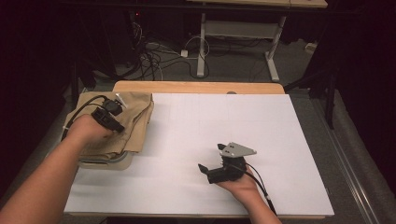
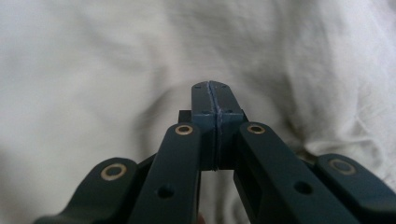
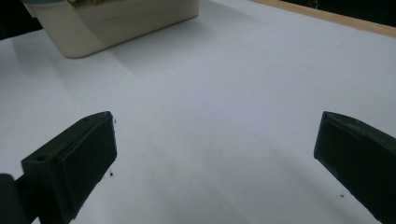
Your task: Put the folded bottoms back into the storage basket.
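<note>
Clearly the tan folded cloth (image 1: 114, 122) is the thing in hand: it lies heaped over a cream plastic tub (image 1: 108, 161) at the left edge of the white surface (image 1: 224, 140), draping past the tub's rim on the near and right sides. It looks light and limp, a woven fabric that will sag and unfold once lifted, so it is neither fragile nor likely to slip from rubber pads. I judge the best hold to be a pinch on a raised fold or the doubled edge near the top of the heap, where there are enough layers to bite on; a single loose corner would let the rest trail.

The left gripper (image 1: 108, 117) sits down on the cloth, and in the left gripper view its pads (image 2: 205, 100) meet with no gap, pale fabric (image 2: 93, 70) all around them. Whether a thin fold is caught between them I cannot tell; no cloth shows in the seam.

The right gripper (image 1: 210, 170) hovers low over bare surface, well apart from the tub (image 3: 116, 23), its jaws spread wide and holding nothing.
</note>
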A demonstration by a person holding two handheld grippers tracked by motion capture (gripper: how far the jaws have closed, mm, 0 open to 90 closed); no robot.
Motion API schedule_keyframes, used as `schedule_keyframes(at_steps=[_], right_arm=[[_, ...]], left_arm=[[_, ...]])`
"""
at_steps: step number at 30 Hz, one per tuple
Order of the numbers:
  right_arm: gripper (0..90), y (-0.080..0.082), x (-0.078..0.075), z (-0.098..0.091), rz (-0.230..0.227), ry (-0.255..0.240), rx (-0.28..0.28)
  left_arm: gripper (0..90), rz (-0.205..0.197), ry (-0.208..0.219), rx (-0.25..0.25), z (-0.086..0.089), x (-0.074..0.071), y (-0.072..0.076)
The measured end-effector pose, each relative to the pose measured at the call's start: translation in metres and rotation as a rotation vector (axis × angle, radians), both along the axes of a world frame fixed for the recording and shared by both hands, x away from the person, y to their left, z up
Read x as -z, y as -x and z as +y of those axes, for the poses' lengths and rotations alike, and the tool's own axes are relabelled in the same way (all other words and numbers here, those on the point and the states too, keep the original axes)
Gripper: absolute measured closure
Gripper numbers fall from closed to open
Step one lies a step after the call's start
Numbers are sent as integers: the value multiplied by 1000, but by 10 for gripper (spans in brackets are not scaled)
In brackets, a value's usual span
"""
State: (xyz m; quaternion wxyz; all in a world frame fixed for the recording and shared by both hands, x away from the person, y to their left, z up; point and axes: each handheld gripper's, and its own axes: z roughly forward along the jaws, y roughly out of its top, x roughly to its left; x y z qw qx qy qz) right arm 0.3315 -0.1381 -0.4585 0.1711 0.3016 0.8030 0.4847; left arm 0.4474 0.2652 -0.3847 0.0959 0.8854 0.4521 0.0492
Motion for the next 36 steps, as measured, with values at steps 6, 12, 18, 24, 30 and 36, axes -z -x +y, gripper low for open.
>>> schedule_keyframes(at_steps=[6, 12, 18, 24, 30, 36], right_arm=[[5, 22, -1, -30, -36, 38, 44], [5, 35, 3, -47, -32, 8, 69], [5, 40, 3, -51, -38, -4, 72], [5, 42, 5, -52, -36, -5, 65], [6, 42, 5, -53, -38, -6, 66], [7, 43, 5, -55, -39, -7, 71]], left_arm=[[874, 19, 8, 6, -2, 10, 2], [874, 32, -14, -1, -4, 20, 1], [874, 55, -57, 3, -11, 34, -2], [874, 80, -59, -4, -14, 48, -8], [875, 72, -45, -8, -13, 54, -8], [873, 48, -71, -18, -6, 39, -6]])
